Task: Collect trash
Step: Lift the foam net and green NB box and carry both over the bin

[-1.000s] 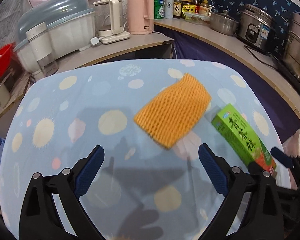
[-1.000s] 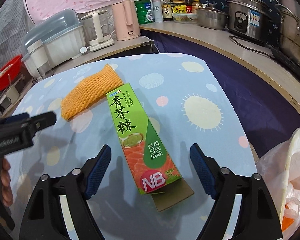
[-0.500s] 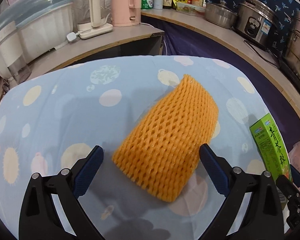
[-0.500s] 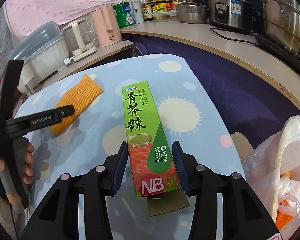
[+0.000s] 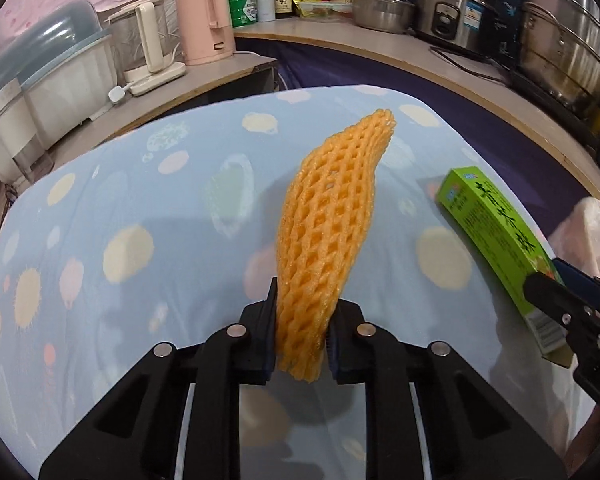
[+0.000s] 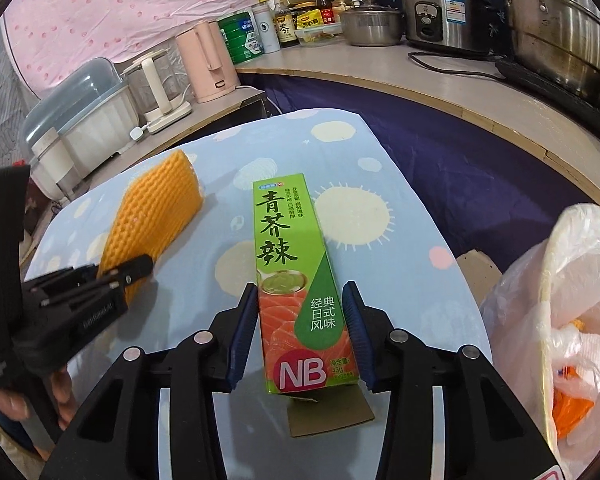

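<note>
Your left gripper just closed its jaws on the foam net, your right gripper clamps the green box mid-tabletop: lift both clear, carry right to the bag.

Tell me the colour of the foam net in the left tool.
Orange foam net, clearest in the left wrist view.

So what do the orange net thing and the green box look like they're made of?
Orange net: looks like soft foam mesh, matte, an open diamond lattice that folds up where it is pinched; probably a fruit sleeve.
Green box: seems to be thin printed cardboard with a slightly glossy face; a plain brown flap shows at its near end.
</note>
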`<action>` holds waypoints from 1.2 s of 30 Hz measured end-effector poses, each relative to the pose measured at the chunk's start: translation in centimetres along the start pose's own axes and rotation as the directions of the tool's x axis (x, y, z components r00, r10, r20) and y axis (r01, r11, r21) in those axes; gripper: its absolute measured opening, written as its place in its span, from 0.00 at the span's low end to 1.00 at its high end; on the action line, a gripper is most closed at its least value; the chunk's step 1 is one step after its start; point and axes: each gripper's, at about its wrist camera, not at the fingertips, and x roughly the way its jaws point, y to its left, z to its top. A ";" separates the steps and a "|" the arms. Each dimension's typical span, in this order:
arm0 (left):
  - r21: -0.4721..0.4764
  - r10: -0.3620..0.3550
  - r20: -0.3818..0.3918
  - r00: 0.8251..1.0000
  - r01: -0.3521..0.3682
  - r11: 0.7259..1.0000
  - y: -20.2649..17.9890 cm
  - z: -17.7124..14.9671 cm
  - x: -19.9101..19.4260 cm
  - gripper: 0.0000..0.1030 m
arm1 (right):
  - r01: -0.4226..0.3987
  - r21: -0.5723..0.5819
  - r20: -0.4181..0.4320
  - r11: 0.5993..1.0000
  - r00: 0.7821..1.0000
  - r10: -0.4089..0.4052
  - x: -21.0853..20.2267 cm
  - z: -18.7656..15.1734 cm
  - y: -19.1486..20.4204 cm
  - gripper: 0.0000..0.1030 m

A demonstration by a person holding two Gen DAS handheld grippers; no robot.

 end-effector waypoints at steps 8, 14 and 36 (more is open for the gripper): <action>-0.005 -0.066 -0.049 0.997 0.066 0.998 -2.9 -4.2 -3.3 0.18 | -0.014 0.038 -0.003 0.999 1.000 0.014 -3.6 -3.1 -1.0 0.38; -0.021 -0.103 -0.073 0.992 0.102 0.995 -4.9 -7.1 -6.0 0.18 | -0.024 0.059 0.006 0.998 1.000 0.024 -6.7 -5.2 -1.9 0.37; -0.038 -0.182 -0.042 0.982 0.180 0.983 -11.2 -11.0 -14.4 0.18 | -0.042 0.112 0.133 0.993 0.991 0.027 -17.3 -8.7 -6.2 0.36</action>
